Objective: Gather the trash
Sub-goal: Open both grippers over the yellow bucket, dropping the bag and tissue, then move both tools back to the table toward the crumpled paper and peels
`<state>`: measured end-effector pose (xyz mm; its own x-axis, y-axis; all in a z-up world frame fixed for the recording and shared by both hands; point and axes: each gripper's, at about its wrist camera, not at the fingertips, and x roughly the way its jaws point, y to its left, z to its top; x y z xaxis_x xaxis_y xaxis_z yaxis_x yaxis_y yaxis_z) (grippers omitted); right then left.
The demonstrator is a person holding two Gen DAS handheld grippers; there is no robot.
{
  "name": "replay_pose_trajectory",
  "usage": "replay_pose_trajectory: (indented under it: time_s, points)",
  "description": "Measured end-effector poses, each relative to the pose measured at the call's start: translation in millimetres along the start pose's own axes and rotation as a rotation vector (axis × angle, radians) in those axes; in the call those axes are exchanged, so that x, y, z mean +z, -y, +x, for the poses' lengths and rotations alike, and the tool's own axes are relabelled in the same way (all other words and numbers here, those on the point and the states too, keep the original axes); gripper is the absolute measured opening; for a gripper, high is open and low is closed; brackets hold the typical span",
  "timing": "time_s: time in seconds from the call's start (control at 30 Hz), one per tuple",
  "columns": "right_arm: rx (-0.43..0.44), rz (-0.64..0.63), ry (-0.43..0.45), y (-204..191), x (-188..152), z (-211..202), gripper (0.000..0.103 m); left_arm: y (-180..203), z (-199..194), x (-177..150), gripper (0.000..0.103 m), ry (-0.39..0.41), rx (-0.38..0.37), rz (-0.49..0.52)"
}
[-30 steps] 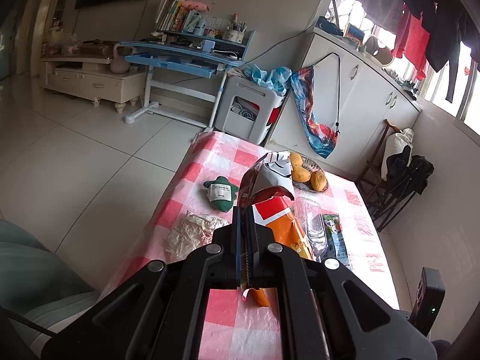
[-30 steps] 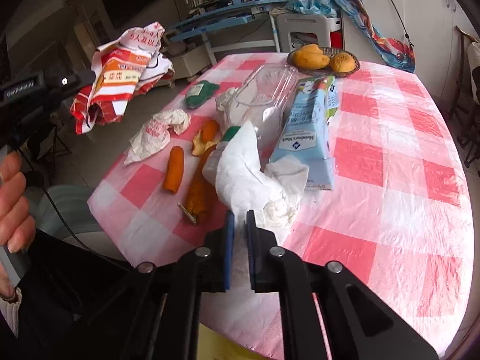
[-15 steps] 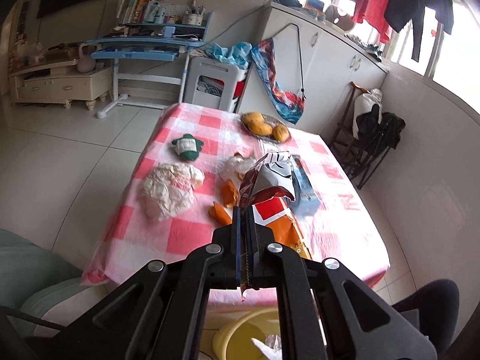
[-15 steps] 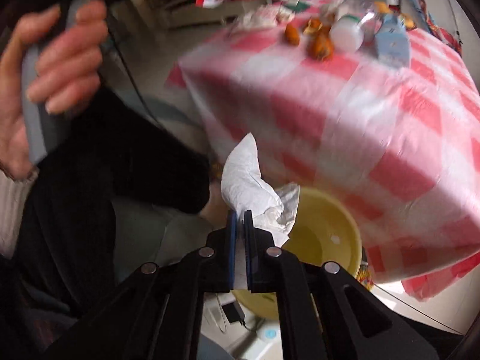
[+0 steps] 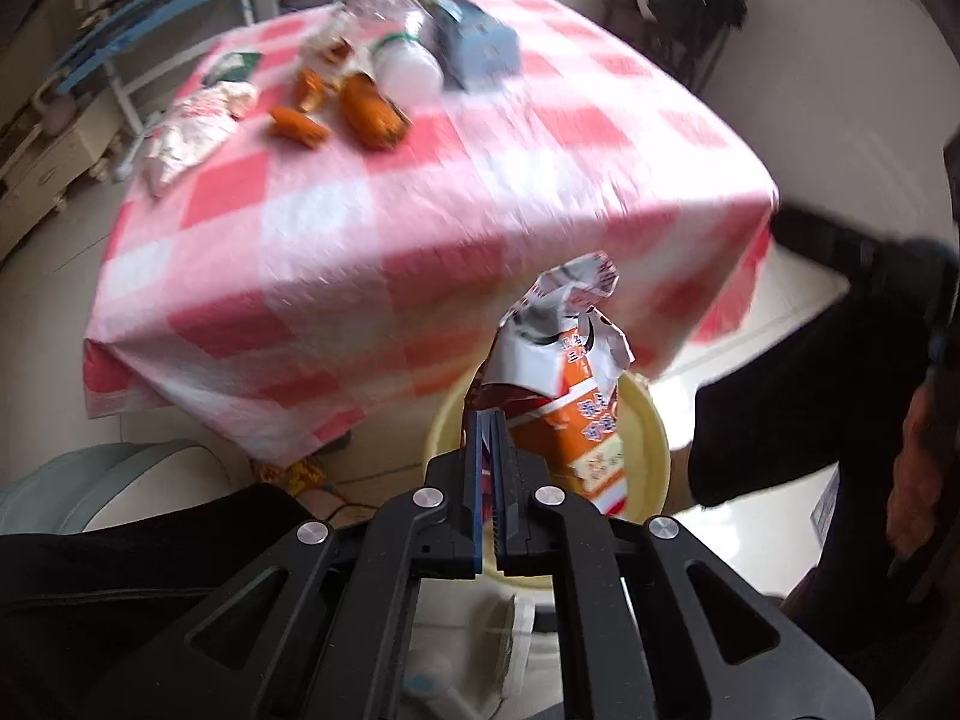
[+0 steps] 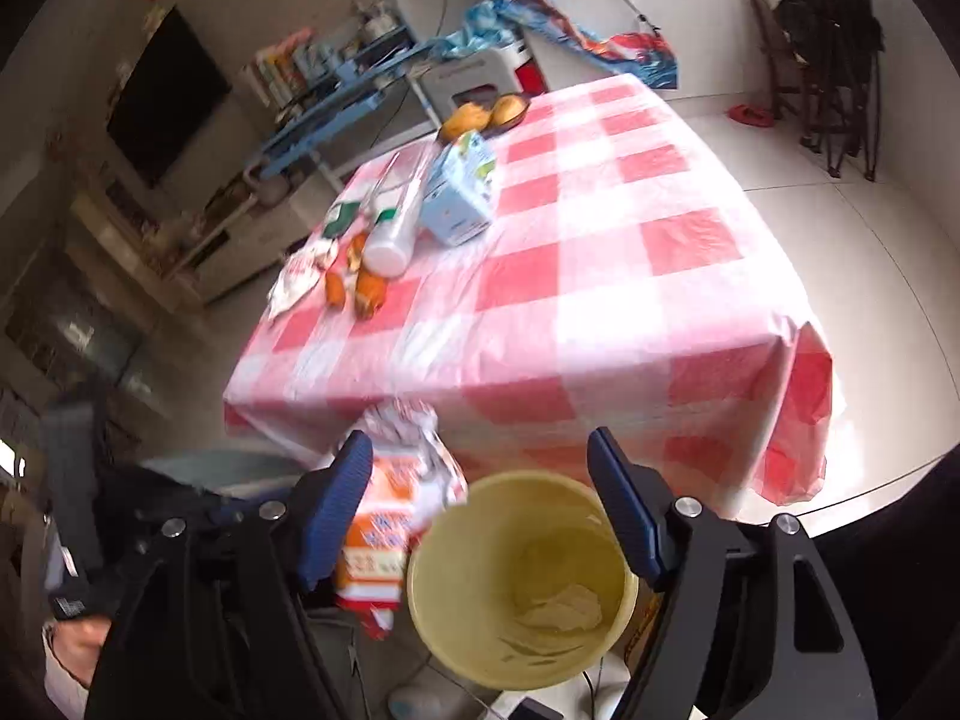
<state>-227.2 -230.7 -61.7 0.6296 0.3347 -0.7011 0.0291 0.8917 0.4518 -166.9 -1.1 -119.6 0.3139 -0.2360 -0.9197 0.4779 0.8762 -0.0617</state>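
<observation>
pink-checked table (image 6: 600, 276): carton (image 6: 459, 192), bottle (image 6: 393, 228), orange peels (image 6: 360, 288), crumpled wrapper (image 6: 297, 279), fruit bowl (image 6: 486, 114).

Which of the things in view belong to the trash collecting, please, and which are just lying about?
Belong to the job:
- yellow bin
- snack bag in the left tool
- white tissue in the bin
- crumpled wrapper
- orange peels
- open right tool

Lying about:
- fruit bowl
- checked tablecloth
</observation>
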Motion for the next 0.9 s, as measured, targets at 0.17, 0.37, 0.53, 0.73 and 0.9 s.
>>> replay_pose_trajectory:
  time_s: [0.17,0.37,0.53,0.73,0.9]
  points:
    - [-0.046,0.052,-0.031,13,2,12,0.071,18,14,-8,0.016,-0.085,0.053,0.104]
    - [-0.118,-0.037,-0.018,1,-7,6,0.075,-13,-23,12,0.047,0.069,0.029,-0.041]
    - [-0.188,-0.133,-0.016,-17,-13,18,0.077,-64,-77,18,0.069,0.339,0.048,-0.274]
    - [-0.248,-0.282,-0.049,-46,-21,42,0.081,-110,-106,10,0.073,0.501,0.025,-0.496]
    - [-0.267,-0.387,-0.072,-68,-29,59,0.084,-109,-107,8,0.078,0.544,0.030,-0.508]
